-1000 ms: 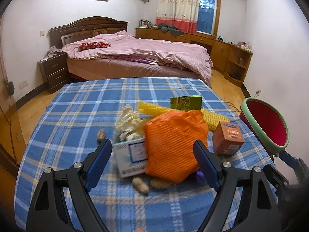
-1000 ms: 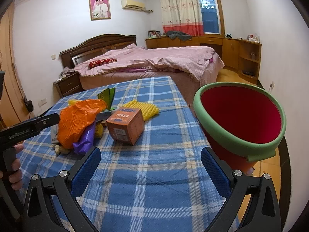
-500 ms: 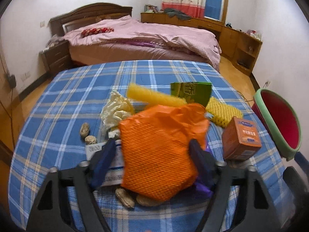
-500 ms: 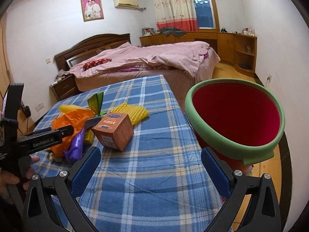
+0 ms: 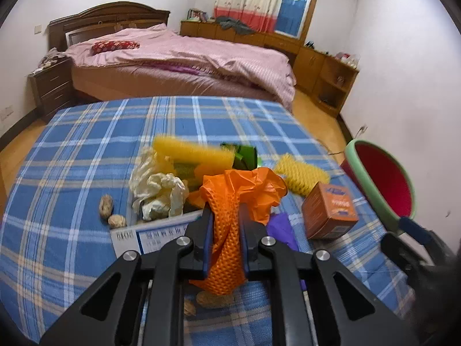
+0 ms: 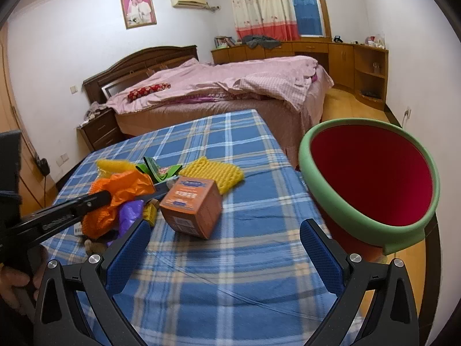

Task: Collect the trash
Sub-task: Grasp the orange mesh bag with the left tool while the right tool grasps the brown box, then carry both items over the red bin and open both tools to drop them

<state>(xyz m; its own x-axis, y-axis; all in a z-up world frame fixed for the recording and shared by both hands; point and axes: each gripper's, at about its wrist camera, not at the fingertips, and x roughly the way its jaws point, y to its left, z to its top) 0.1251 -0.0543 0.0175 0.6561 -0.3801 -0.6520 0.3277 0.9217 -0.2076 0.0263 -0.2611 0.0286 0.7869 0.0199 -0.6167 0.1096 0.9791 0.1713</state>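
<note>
A pile of trash lies on the blue plaid table (image 5: 86, 144). My left gripper (image 5: 226, 216) is closing its jaws, and the pads press on a crumpled orange mesh bag (image 5: 245, 190), seen from the side in the right wrist view as the orange bag (image 6: 124, 187). Around it lie white crumpled paper (image 5: 158, 187), a white printed box (image 5: 155, 235), yellow foam nets (image 5: 301, 176), a green packet (image 5: 245, 155), a purple wrapper (image 5: 281, 227) and an orange carton (image 6: 191, 206). My right gripper (image 6: 226, 226) is open over the cloth, nothing between its fingers.
A red bin with a green rim (image 6: 371, 173) tilts toward the table at its right edge. Peanuts (image 5: 106, 206) lie left of the pile. A pink bed (image 5: 178, 57) stands beyond the table, and wooden cabinets (image 6: 345, 57) line the far wall.
The left jaws went from wide open to pinched on the orange bag, which bunched up between the pads. The left gripper moved in toward the pile. The right gripper stayed open.
</note>
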